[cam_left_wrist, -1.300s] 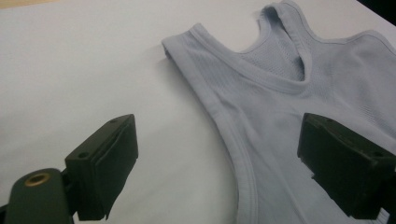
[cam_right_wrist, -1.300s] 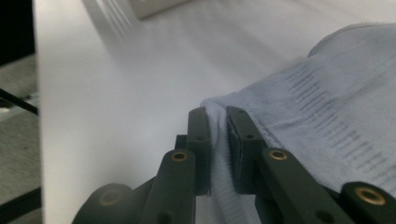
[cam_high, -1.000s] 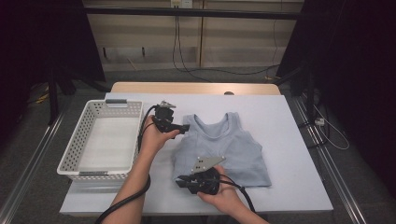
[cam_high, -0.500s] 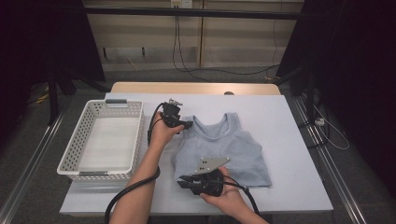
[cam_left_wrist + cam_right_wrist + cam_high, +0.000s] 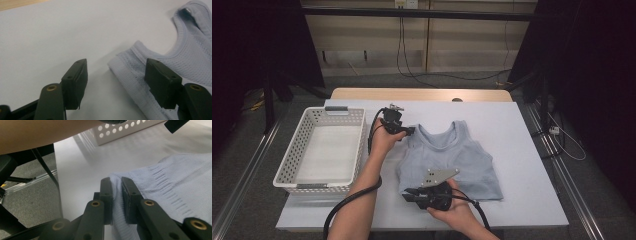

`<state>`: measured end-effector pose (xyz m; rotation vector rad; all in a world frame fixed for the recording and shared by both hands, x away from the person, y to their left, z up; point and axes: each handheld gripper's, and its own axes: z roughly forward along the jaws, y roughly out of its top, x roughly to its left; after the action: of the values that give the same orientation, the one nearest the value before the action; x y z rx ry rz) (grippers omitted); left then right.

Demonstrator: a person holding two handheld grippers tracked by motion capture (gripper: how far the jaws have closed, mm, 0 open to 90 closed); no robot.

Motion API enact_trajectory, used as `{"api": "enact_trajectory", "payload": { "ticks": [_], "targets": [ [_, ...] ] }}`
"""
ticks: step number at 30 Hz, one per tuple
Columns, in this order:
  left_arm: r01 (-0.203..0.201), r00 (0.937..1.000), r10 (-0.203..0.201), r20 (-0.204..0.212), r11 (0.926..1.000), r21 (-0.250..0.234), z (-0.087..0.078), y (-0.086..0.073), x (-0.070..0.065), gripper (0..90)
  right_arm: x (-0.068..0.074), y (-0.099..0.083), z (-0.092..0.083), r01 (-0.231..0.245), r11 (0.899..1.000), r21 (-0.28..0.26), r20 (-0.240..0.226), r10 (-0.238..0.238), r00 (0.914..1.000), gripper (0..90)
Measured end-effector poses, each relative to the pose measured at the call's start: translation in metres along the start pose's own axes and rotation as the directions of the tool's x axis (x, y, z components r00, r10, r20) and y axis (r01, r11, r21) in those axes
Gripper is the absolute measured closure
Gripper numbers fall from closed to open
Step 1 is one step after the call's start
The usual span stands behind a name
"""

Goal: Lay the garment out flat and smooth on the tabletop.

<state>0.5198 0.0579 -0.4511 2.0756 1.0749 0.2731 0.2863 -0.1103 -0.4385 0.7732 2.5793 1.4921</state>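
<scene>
A light blue tank top lies flat on the white table. My left gripper is low at the top's left shoulder strap. In the left gripper view the strap end lies between the jaws of that gripper. The jaws have just been closing, and a gap still shows on both sides. My right gripper is at the near left hem corner. In the right gripper view it is shut on the folded hem of the tank top.
A white perforated basket with nothing in it stands at the table's left, close to my left forearm. Its wall shows beyond the right gripper. Black cables trail from both grippers over the near table edge.
My left gripper has moved a little away from me and down to the shoulder strap. The right gripper has stayed on the hem corner.
</scene>
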Motion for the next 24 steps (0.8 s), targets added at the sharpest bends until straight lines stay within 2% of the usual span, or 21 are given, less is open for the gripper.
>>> {"api": "enact_trajectory", "payload": {
  "ticks": [2,4,10,14,20,22,23,24],
  "targets": [
    [0.015,0.9999,-0.015,-0.001,0.9999,-0.003,0.003,0.000,0.001,37.8,0.000,0.000,0.000,0.001,1.000,0.000,0.000,-0.001,1.0000,80.6],
    [0.003,1.0000,-0.003,-0.006,1.0000,0.002,0.006,0.000,0.000,39.6,0.000,0.000,-0.001,0.003,1.000,0.002,0.000,-0.003,1.0000,80.6],
    [0.002,0.9999,-0.002,-0.016,1.0000,0.008,0.015,0.000,-0.001,42.1,0.000,-0.002,0.000,0.002,1.000,0.003,-0.003,-0.002,1.0000,80.5],
    [-0.004,1.0000,0.004,-0.007,1.0000,0.003,0.019,0.000,-0.002,44.7,0.001,-0.002,0.000,0.009,1.000,0.003,0.000,-0.009,1.0000,80.4],
    [-0.029,0.9994,0.029,-0.020,0.9996,0.002,0.023,0.001,-0.008,45.5,0.001,-0.001,-0.001,0.013,1.000,-0.004,0.002,-0.013,0.9999,80.4],
    [-0.046,0.9987,0.046,-0.019,0.9988,0.015,0.023,0.002,-0.011,45.2,0.001,-0.001,-0.001,0.016,1.000,-0.003,0.004,-0.016,0.9999,80.4],
    [-0.064,0.9973,0.065,-0.034,0.9976,0.026,0.024,0.002,-0.014,45.4,0.001,-0.001,-0.001,0.016,1.000,-0.001,0.003,-0.016,0.9999,80.4],
    [-0.055,0.9982,0.055,-0.023,0.9980,0.030,0.024,0.003,-0.016,47.0,0.002,-0.001,-0.001,0.017,1.000,0.001,0.002,-0.017,0.9999,80.4]
  ]
}}
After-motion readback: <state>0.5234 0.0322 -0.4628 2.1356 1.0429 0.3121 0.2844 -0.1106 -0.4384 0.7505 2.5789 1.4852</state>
